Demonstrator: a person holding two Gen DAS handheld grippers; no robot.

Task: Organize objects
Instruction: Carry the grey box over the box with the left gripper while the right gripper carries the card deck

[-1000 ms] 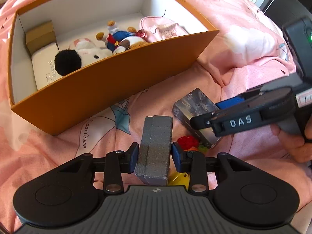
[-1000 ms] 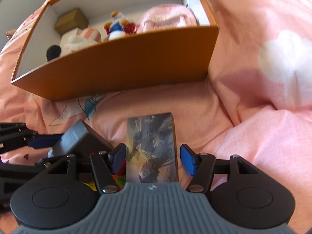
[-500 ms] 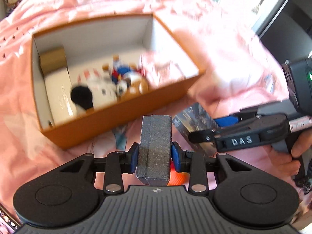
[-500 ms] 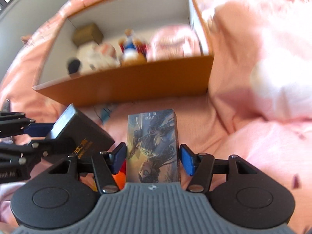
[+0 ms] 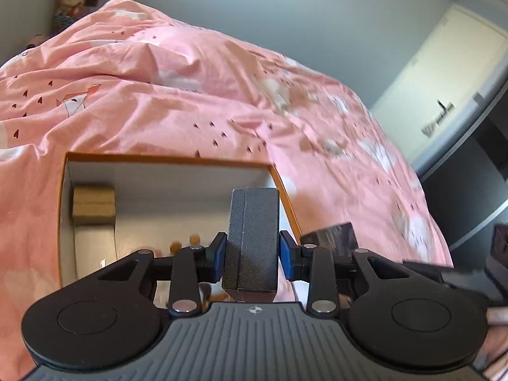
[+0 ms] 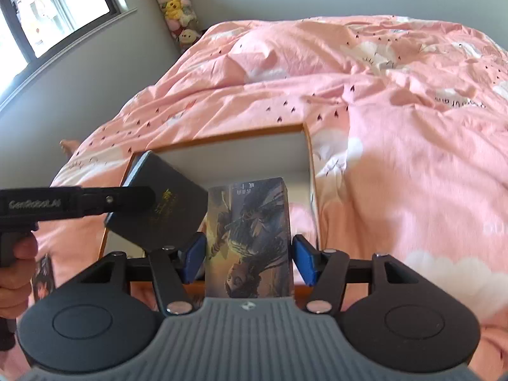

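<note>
My left gripper point(image 5: 253, 255) is shut on a dark grey textured box point(image 5: 252, 238) and holds it above the open orange storage box point(image 5: 165, 159). My right gripper point(image 6: 248, 258) is shut on a picture-printed card box point(image 6: 249, 238) and holds it over the same orange box point(image 6: 309, 158). The grey box also shows in the right wrist view point(image 6: 158, 203), held by the left gripper coming in from the left. The picture box shows at the right of the left wrist view point(image 5: 333, 236).
Inside the orange box a brown cardboard carton point(image 5: 93, 204) stands in the far left corner on a white item point(image 5: 95, 247); plush toys are mostly hidden behind my gripper. The pink duvet point(image 6: 397, 127) surrounds the box. A plush-toy column point(image 6: 176, 9) stands by the wall.
Both grippers have lifted their boxes off the duvet and moved up and forward over the orange box. The views have tilted up to show the bed and walls.
</note>
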